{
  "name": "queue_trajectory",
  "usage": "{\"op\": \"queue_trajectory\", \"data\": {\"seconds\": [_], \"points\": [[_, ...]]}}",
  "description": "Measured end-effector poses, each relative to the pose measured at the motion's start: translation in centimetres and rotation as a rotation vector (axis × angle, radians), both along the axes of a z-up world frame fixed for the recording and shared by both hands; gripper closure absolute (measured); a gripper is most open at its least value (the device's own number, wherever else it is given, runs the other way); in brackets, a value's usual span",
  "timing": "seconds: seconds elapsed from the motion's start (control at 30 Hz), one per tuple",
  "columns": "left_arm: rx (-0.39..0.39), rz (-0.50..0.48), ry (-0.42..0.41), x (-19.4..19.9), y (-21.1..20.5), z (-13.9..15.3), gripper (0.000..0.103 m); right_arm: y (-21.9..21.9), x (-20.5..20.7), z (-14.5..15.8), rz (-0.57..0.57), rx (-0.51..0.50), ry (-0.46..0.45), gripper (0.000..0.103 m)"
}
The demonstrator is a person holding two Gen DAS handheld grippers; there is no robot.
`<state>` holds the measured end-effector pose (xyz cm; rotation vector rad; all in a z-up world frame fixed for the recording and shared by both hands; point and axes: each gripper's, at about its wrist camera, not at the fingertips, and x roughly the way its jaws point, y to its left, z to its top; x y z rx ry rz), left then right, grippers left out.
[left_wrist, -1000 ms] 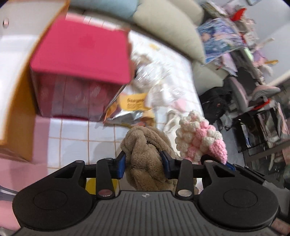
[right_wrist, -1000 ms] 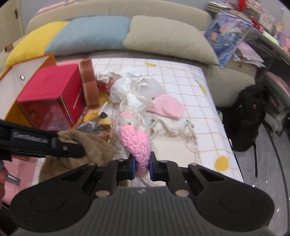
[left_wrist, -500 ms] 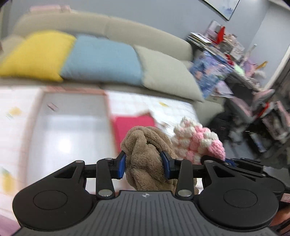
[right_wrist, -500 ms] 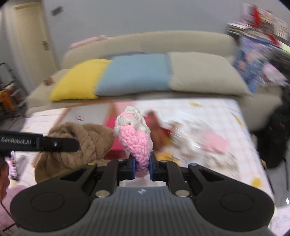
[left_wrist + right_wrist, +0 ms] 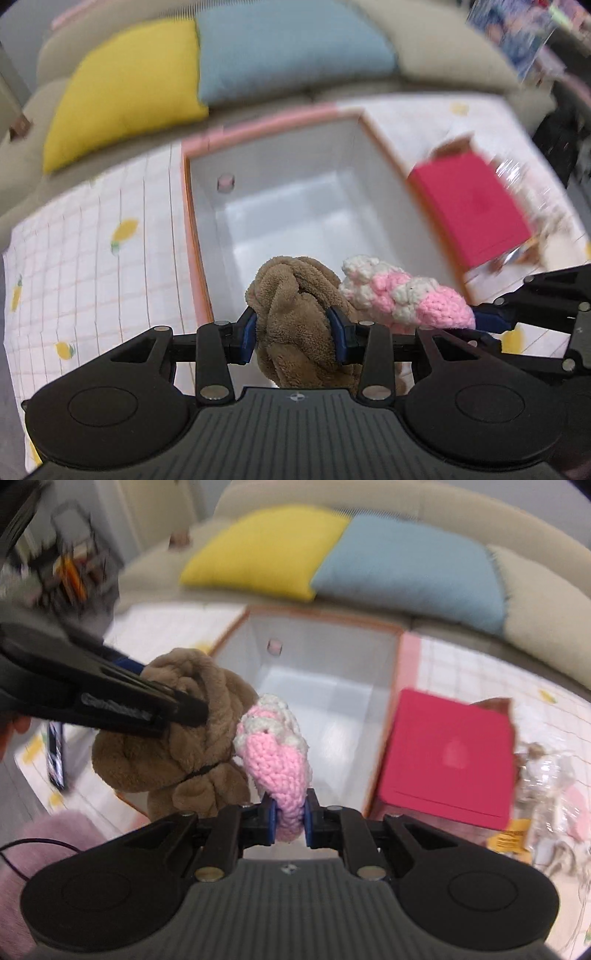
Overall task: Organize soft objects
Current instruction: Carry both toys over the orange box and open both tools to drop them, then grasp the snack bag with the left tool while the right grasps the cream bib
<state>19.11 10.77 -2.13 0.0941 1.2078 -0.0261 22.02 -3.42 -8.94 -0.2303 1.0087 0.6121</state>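
Observation:
My left gripper (image 5: pixel 295 334) is shut on a brown plush toy (image 5: pixel 295 306), its blue pads pressing both sides. My right gripper (image 5: pixel 289 821) is shut on a pink and white crocheted piece (image 5: pixel 275 755). Both soft things hang side by side, nearly touching, over the near edge of an orange-rimmed box with a white inside (image 5: pixel 295 206). In the right wrist view the brown plush toy (image 5: pixel 173 738) is left of the crocheted piece, with the left gripper's arm across it. In the left wrist view the crocheted piece (image 5: pixel 402 295) lies right of the plush.
A red box (image 5: pixel 448 757) stands right of the white box (image 5: pixel 332 686). Crinkled plastic bags and snack packs (image 5: pixel 546 786) lie beyond it on the checked cloth (image 5: pixel 92 258). Yellow (image 5: pixel 125 88) and blue (image 5: pixel 291 51) cushions lean on the sofa behind. A phone (image 5: pixel 55 753) lies at left.
Both grippers have swung left from the clutter by the red box to the open white box, each keeping its grip. The views now look down into the box.

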Motion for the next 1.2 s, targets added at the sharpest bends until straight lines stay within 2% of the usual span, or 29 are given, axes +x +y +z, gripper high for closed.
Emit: {"op": "queue_trajectory", "data": {"seconds": [0.1, 0.2, 0.4, 0.53, 0.6, 0.7, 0.77, 0.93, 1.07, 1.2], "points": [[-0.018, 0.015, 0.063, 0.8, 1.2, -2.2, 0.058, 1.4, 1.4, -2.2, 0.028, -0.066, 0.051, 0.091], [-0.004, 0.003, 0.102, 1.3, 1.3, -3.5, 0.058, 2.2, 1.9, -3.4, 0.05, -0.105, 0.083, 0.091], [0.126, -0.086, 0.14, 1.2, 0.4, -5.7, 0.058, 3.3, 3.1, -5.2, 0.063, -0.12, 0.132, 0.091], [0.113, -0.069, 0.158, 1.3, 0.7, -6.5, 0.053, 3.4, 3.1, -5.6, 0.063, -0.116, 0.164, 0.085], [0.092, -0.057, 0.16, 1.4, 1.2, -6.4, 0.047, 3.4, 2.7, -5.5, 0.078, -0.113, 0.154, 0.081], [0.07, -0.062, 0.155, 1.1, 1.4, -5.6, 0.04, 2.9, 2.4, -4.8, 0.086, -0.095, 0.147, 0.077], [0.066, -0.065, 0.153, 1.1, 1.5, -5.1, 0.04, 2.6, 2.2, -4.3, 0.087, -0.091, 0.141, 0.07], [0.047, -0.085, 0.116, 0.2, 1.0, -2.4, 0.039, 1.5, 1.3, -2.1, 0.104, -0.09, 0.076, 0.065], [0.005, -0.086, 0.029, -1.2, 0.2, 0.9, 0.039, -0.8, -0.1, 0.8, 0.092, -0.035, 0.001, 0.064], [-0.054, -0.1, -0.098, -3.3, -1.5, 4.3, 0.039, -4.0, -2.0, 3.5, 0.045, 0.031, -0.066, 0.063]]}}
